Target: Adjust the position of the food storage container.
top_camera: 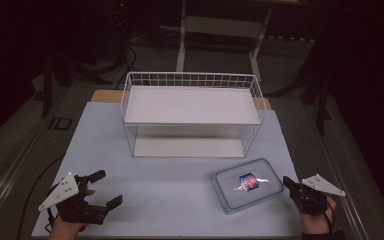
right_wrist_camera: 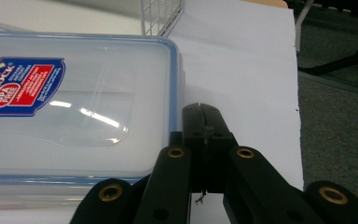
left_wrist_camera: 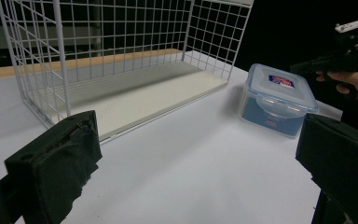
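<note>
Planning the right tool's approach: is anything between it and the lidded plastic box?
Nothing visible. The right tool, jaws shut, sits right beside the corner of the clear blue-rimmed plastic box, with bare white tabletop around it. Whether they touch is unclear.

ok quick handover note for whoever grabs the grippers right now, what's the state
Left gripper: jaws wide open, nothing between them, near the table's front left corner.
Right gripper: jaws shut with nothing between them, tips at the right edge of the plastic box.
Box: lid on, flat on the table, front right, ahead of the wire rack.
Rack: both its shelves are bare.
Done: nothing moved that can be seen; the box is not lifted.
Left: probably to handle the box, perhaps its side clip or a move into the rack.
</note>
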A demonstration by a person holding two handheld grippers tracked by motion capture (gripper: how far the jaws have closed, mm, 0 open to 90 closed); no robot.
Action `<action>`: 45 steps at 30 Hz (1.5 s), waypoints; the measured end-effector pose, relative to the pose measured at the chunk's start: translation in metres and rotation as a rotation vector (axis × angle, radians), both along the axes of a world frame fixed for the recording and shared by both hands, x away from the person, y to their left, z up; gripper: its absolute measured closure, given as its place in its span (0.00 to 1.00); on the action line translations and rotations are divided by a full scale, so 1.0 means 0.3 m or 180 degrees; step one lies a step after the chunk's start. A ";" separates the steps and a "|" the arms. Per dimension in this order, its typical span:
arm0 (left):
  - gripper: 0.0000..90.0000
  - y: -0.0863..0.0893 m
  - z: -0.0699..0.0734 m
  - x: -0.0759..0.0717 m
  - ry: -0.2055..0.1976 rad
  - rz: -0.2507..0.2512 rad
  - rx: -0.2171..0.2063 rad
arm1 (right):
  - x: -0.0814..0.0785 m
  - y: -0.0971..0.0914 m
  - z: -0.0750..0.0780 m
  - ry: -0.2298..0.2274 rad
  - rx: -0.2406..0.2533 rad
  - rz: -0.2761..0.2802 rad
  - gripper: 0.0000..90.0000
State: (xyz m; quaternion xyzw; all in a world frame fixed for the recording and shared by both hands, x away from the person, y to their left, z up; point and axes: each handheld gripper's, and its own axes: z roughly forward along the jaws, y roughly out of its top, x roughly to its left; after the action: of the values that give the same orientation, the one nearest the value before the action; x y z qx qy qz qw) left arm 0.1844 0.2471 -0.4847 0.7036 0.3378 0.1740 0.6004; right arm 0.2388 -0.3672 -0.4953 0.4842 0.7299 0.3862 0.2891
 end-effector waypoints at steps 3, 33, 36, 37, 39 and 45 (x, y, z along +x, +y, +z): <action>0.00 0.001 0.001 0.000 -0.0005 -0.0005 -0.0004 | -0.005 -0.001 0.004 0.0014 0.0022 0.0011 1.00; 0.00 -0.003 0.002 -0.003 -0.0010 -0.0029 0.0012 | -0.016 0.065 -0.019 0.0168 0.0045 0.0273 1.00; 0.00 -0.004 0.002 -0.003 -0.0006 -0.0031 0.0011 | -0.017 0.075 -0.019 0.0181 0.0060 0.0309 1.00; 0.00 -0.004 0.002 -0.003 -0.0006 -0.0032 0.0013 | -0.019 0.083 -0.020 0.0181 0.0050 0.0317 1.00; 0.00 -0.004 0.002 -0.003 -0.0007 -0.0031 0.0015 | -0.022 0.097 -0.019 0.0200 0.0056 0.0373 1.00; 0.00 -0.006 0.002 -0.003 -0.0002 -0.0039 0.0020 | -0.031 0.145 -0.019 0.0257 0.0090 0.0541 1.00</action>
State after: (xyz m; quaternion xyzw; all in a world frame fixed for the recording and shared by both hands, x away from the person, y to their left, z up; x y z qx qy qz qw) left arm 0.1835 0.2452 -0.4842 0.7075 0.3327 0.1717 0.5993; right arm 0.2294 -0.3237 -0.5009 0.4397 0.7739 0.3998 0.2187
